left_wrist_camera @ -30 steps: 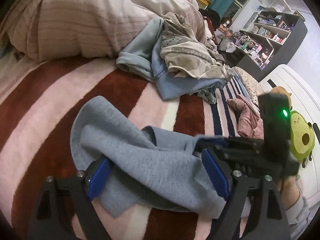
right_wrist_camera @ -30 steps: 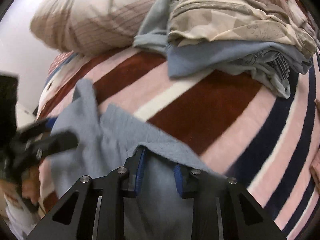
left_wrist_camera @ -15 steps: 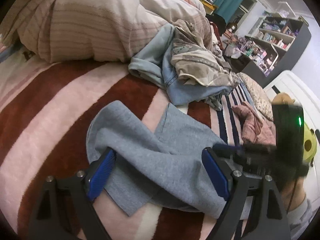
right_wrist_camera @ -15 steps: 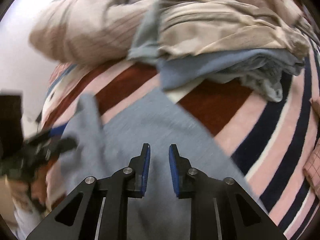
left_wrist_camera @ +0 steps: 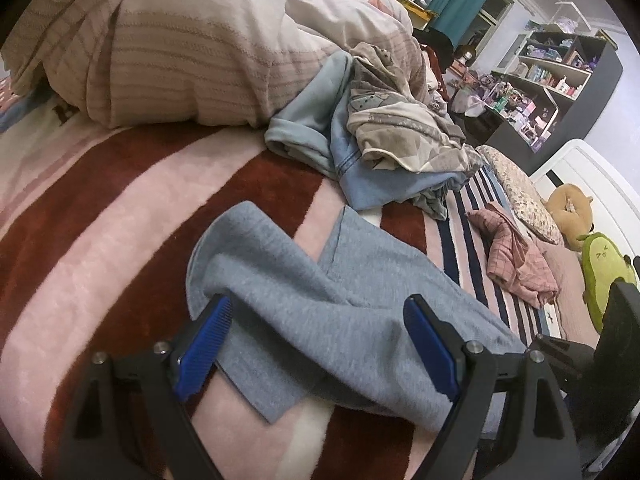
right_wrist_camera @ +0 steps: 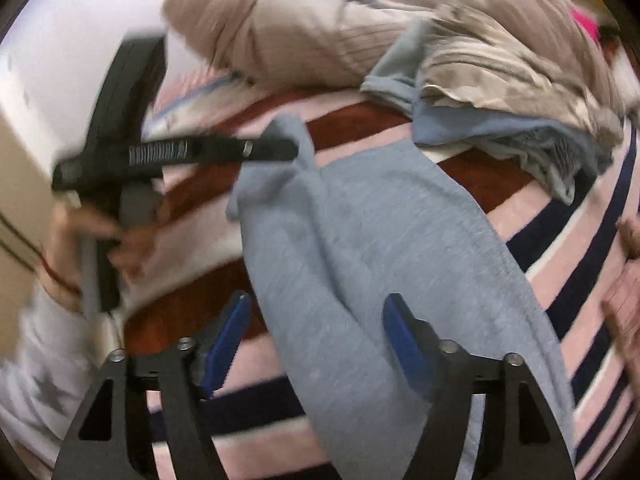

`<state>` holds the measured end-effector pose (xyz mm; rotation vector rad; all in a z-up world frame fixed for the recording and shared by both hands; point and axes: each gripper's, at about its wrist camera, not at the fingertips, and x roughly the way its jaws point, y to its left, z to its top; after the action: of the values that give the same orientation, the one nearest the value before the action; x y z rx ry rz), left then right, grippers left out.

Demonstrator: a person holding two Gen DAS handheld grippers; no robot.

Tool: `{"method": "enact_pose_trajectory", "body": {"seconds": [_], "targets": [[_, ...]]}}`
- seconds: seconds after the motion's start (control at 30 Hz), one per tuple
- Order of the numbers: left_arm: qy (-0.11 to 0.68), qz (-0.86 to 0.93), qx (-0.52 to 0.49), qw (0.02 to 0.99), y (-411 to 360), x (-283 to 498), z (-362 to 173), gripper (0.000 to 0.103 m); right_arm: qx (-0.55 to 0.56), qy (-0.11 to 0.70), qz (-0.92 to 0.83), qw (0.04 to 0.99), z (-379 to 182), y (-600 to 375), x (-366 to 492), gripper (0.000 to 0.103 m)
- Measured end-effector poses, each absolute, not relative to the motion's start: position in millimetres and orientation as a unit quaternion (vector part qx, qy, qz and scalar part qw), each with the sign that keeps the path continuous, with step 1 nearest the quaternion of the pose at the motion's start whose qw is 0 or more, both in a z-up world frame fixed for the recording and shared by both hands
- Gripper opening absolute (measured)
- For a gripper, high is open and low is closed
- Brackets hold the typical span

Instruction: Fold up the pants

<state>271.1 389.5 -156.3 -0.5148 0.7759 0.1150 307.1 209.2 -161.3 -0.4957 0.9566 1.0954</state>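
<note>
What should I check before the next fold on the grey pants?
1. Right gripper let go: ok, its jaws are opening and the cloth lies loose between them.
2. Left gripper free: ok, wide open, pants lie between the fingers unpinched.
3. Pants flat: not ok, a ridge runs along the middle and one end is bunched.
4. Folded edges aligned: cannot tell, the near end is hidden.
5. Room on the blanket: ok, clothes pile lies apart.

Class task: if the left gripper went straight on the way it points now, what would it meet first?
Most likely the grey pants, which lie across the gap between the left gripper's open fingers. Just beyond is the striped blanket; depth is hard to judge.
</note>
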Motion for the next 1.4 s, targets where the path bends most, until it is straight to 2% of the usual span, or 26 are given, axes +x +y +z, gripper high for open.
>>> {"method": "enact_pose_trajectory", "body": {"seconds": [0.03, 0.07, 0.13, 0.23, 0.43, 0.5, 0.57, 0.67, 0.8, 0.9, 1.17, 1.4], "targets": [[0.374, 0.057, -0.244, 0.893, 389, 271, -156, 0.085, -0.246, 0.427, 0.483, 0.723, -166, 212, 304, 0.064], [0.374, 0.058, -0.242, 0.893, 388, 271, -155, 0.085, -0.257, 0.425, 0.474, 0.727, -170, 212, 303, 0.043], [0.373, 0.058, -0.24, 0.894, 387, 270, -155, 0.085, -0.252, 0.434, 0.463, 0.731, -173, 208, 307, 0.011], [0.376, 0.056, -0.235, 0.895, 386, 272, -156, 0.085, -0.241, 0.434, 0.448, 0.743, -167, 206, 321, 0.005], [0.386, 0.052, -0.232, 0.891, 385, 275, -161, 0.085, -0.211, 0.463, 0.4, 0.762, -166, 198, 373, 0.007], [0.388, 0.045, -0.232, 0.891, 383, 276, -161, 0.085, -0.193, 0.485, 0.391, 0.758, -174, 198, 399, 0.012], [0.394, 0.039, -0.226, 0.89, 381, 277, -162, 0.085, -0.163, 0.505, 0.38, 0.757, -179, 194, 419, 0.027], [0.386, 0.047, -0.217, 0.895, 380, 274, -157, 0.085, -0.129, 0.517, 0.364, 0.764, -186, 185, 442, 0.038], [0.366, 0.057, -0.227, 0.901, 391, 263, -151, 0.085, -0.143, 0.511, 0.32, 0.785, -193, 178, 448, 0.039], [0.379, 0.067, -0.223, 0.896, 393, 261, -156, 0.085, -0.138, 0.5, 0.318, 0.794, -182, 173, 442, 0.039], [0.394, 0.043, -0.232, 0.889, 382, 275, -169, 0.085, -0.146, 0.454, 0.388, 0.789, -135, 159, 365, 0.042], [0.379, 0.002, -0.276, 0.883, 366, 295, -172, 0.085, -0.188, 0.466, 0.398, 0.768, -163, 154, 330, 0.042]]}}
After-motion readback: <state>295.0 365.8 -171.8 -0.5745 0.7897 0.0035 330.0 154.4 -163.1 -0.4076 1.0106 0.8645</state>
